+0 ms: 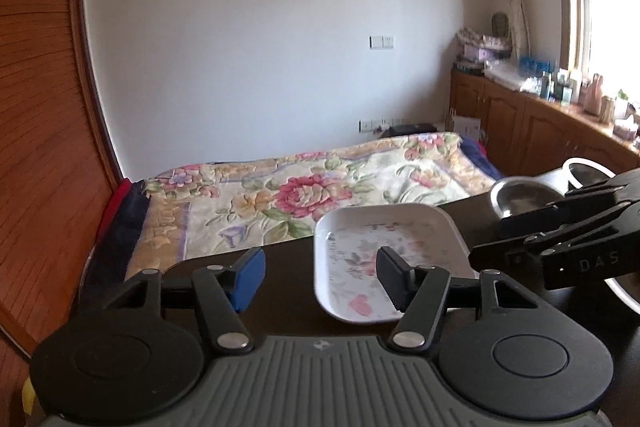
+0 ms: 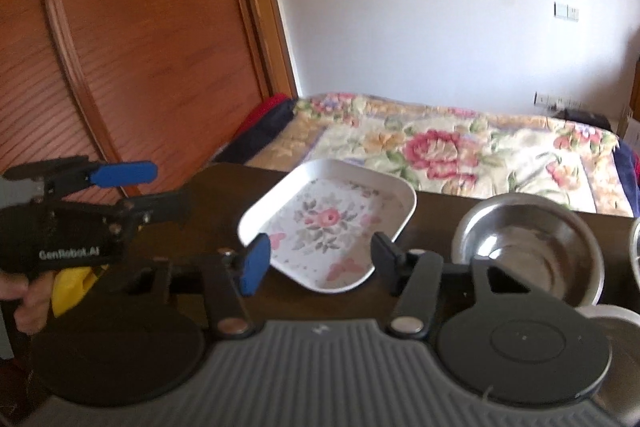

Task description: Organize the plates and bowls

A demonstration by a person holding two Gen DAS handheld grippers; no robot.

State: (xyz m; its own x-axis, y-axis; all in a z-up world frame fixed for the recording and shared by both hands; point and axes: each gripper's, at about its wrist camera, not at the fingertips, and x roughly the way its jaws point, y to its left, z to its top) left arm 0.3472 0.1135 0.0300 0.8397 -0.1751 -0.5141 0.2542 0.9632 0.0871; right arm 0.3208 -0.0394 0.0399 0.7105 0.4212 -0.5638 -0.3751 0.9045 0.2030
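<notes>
**While both grippers hover, a floral tray and steel bowls wait on the dark bench**

Where the dark bench [image 2: 432, 211] meets a bed with a flowered quilt [image 1: 280, 183], a white rectangular tray [image 2: 328, 223] with a pink rose print lies flat and empty. Its long axis runs diagonally in the right wrist view, from the far left corner toward the near right, and its open face points up. Just to its right, apart from it, stands a round steel bowl [image 2: 528, 247], upright and empty; the rims of further bowls show at the frame edge, too cut off to describe.

The left gripper [image 1: 320, 275] hangs above the tray's near left edge with its jaws apart and nothing between them. The right gripper [image 2: 320, 263] hovers over the tray's near corner, its jaws also apart and empty.

Judging by its look, the tray is likely melamine or enamel: light, stiff and smooth, so a pinch on the raised rim at a long side should hold best, since the glossy floor offers nothing to grip. The bowl appears thin, light and slippery; its rolled rim looks like the sensible place to clamp, one jaw inside and one outside.
</notes>
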